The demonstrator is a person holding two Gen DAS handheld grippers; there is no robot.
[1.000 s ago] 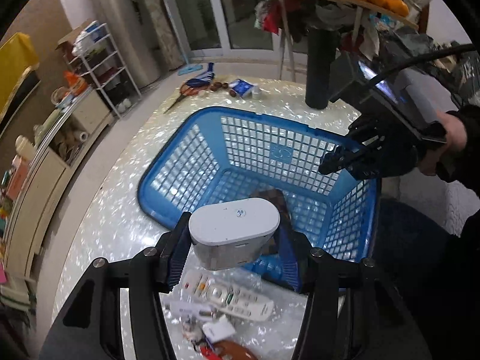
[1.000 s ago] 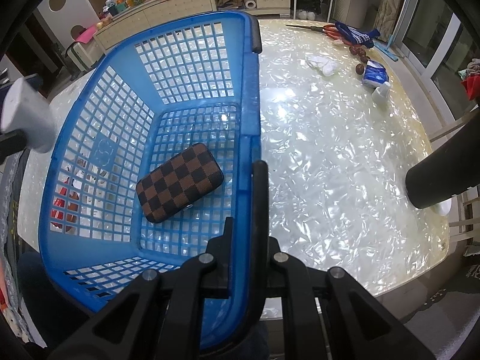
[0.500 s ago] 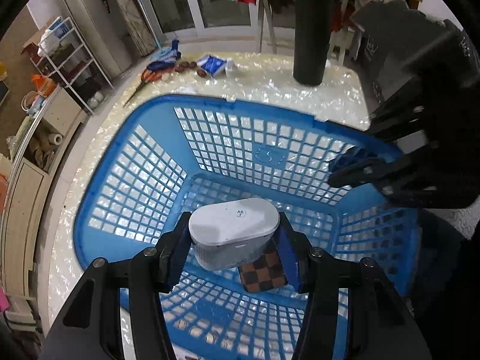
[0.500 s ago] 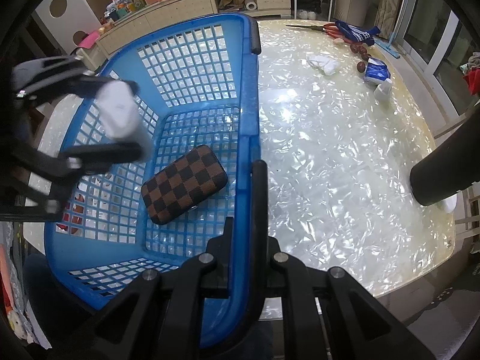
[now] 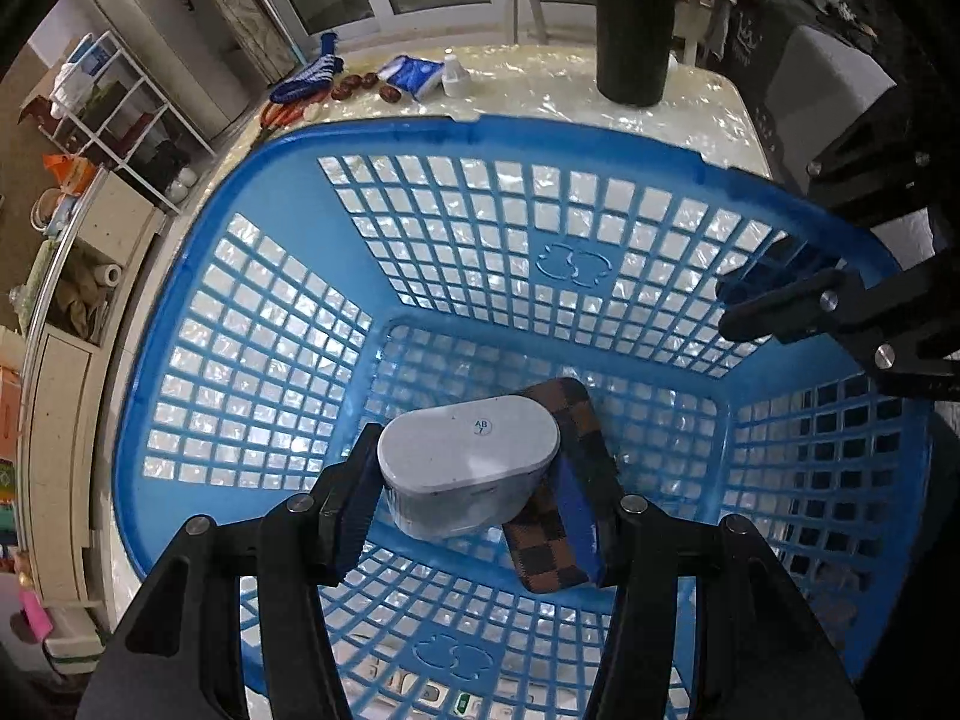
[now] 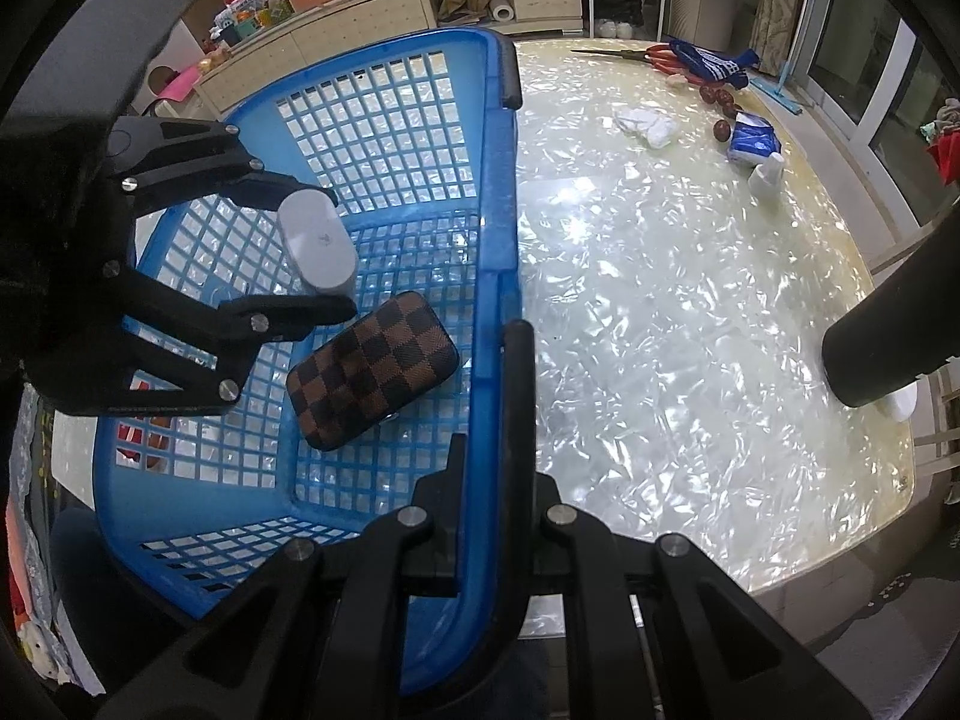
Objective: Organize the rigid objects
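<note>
My left gripper (image 5: 474, 480) is shut on a white oval case (image 5: 468, 459) and holds it inside the blue basket (image 5: 540, 144), just above a brown checkered case (image 5: 576, 420) lying on the basket floor. In the right wrist view the left gripper (image 6: 324, 246) holds the white case (image 6: 317, 246) above the checkered case (image 6: 372, 369). My right gripper (image 6: 489, 396) is shut on the blue basket's rim (image 6: 498, 192); it also shows in the left wrist view (image 5: 774, 306) at the basket's right edge.
A white remote (image 5: 420, 690) lies on the table under the basket's near wall. A black cylinder (image 6: 888, 324) stands on the shiny table (image 6: 660, 300). Scissors (image 6: 648, 51), a blue-striped cloth (image 6: 714, 63), a blue packet (image 6: 753, 141) and a small white bottle (image 6: 768, 171) lie at the far side.
My left gripper has carried the white case from outside the basket over its wall and down inside, close above the checkered case. The right gripper has stayed on the rim.
</note>
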